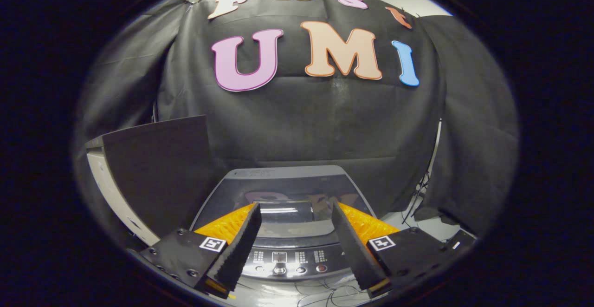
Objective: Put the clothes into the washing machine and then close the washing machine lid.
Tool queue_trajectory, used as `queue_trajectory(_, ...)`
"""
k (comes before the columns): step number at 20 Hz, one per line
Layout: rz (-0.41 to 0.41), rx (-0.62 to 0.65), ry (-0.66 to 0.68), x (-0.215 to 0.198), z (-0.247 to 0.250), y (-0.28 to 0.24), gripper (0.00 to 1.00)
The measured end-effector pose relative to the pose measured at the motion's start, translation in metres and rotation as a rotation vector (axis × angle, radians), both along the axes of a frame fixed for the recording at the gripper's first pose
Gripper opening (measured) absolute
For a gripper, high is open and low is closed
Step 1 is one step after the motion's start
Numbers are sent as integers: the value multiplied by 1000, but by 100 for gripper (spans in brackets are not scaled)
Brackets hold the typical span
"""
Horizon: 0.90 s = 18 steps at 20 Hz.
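Observation:
A grey top-loading washing machine (283, 174) stands just ahead of my fingers, against the black cloth wall. Its dark glass lid (287, 202) lies flat and closed, with reflections on it. The control panel (290, 257) with buttons sits at the machine's near edge, between my fingers. My gripper (295, 207) is open, held above the front of the machine with nothing between its fingers. No clothes are visible.
A dark flat board (158, 163) rests on a pale stand to the left of the machine. Black cables (420, 195) hang down on the right, over a pale floor. Thin wires (320, 295) lie below the control panel.

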<state>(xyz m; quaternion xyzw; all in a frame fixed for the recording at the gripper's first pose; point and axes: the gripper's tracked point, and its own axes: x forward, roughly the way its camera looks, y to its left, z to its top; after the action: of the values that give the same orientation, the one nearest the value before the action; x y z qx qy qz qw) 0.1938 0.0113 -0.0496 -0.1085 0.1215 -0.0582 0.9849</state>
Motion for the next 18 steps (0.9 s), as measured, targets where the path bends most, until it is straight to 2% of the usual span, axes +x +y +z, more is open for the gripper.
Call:
queue_trajectory(5, 34, 9, 20, -39, -10, 15, 96)
queue_trajectory(9, 17, 28, 32, -56, -19, 25, 95)
queue_trajectory(16, 87, 74, 10, -84, -16, 75, 96)
queue_trajectory(18, 101, 50, 7, -91, -16, 85, 95)
